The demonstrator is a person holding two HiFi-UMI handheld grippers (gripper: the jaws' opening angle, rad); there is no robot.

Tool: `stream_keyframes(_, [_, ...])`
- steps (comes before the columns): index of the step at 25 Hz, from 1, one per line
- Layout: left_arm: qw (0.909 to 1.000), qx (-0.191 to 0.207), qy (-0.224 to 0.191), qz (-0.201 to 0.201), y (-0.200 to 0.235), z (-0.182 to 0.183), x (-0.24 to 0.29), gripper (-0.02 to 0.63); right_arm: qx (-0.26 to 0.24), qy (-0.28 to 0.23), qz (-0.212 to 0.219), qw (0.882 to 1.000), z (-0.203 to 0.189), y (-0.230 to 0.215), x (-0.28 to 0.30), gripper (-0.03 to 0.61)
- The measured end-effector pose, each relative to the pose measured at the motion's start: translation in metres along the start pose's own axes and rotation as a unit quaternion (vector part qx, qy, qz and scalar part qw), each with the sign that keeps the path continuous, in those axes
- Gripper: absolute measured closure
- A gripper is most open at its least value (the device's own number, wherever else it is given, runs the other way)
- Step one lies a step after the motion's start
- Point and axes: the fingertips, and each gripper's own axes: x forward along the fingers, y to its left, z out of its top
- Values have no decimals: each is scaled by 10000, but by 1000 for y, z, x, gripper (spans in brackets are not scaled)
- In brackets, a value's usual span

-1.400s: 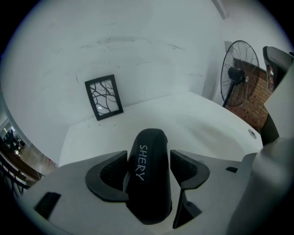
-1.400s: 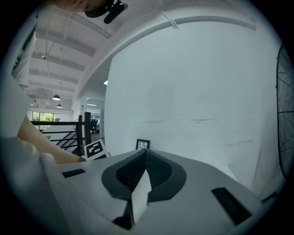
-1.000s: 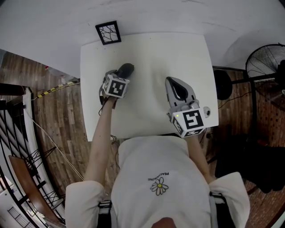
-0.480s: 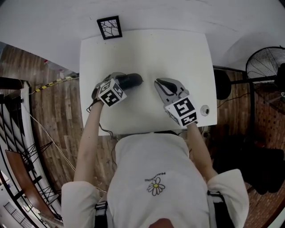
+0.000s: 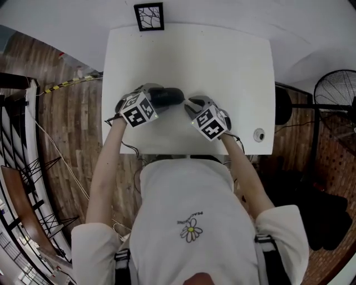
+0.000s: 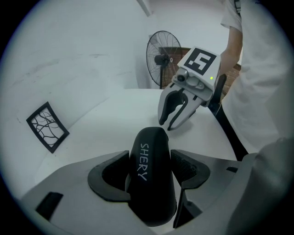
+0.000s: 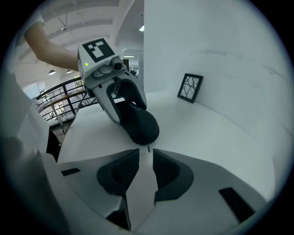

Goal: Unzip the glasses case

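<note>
White table (image 5: 222, 61): left gripper (image 6: 149, 160) jaws clamp glasses case (image 5: 169, 96); right gripper (image 7: 146, 157) jaws just opened narrowly, empty.

White short-sleeved T-shirt (image 5: 189, 195), seemingly daisy print (image 5: 191, 229)

Head view looks steeply down; facing gripper views share the glasses case (image 7: 140, 125).

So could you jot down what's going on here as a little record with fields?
place: white table, framed picture at its far edge
left hand-held gripper: shut on the black glasses case, printed SHERY
right hand-held gripper: jaws have just been opening, nothing between them
zip pull: just ahead of the right jaws' tips, not gripped
</note>
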Motion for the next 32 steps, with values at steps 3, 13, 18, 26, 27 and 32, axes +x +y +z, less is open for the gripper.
stream_keyframes(3, [10000,6,-24,9,-2,-1,-1,322,-184,193,-4,9996,1,0,13,503])
stream_keyframes(13, [10000,-28,-70,-50,-2,-3,-3,322,-584,361,3,9976,3,1,23,569])
stream_keyframes(18, [9998,189,102,-28,-4,-2,-2,322,-1165,503,82,9919,1,5,18,572])
stream_keyframes(26, [9971,663,354,-102,-13,-4,0,327,-1761,652,41,9822,2,-12,22,572])
stream_keyframes(27, [9972,662,343,-108,-14,-5,0,327,-1846,675,50,9805,3,-15,24,571])
stream_keyframes(32, [9972,647,343,-159,-14,-5,2,327,-2412,790,167,9671,10,-24,33,571])
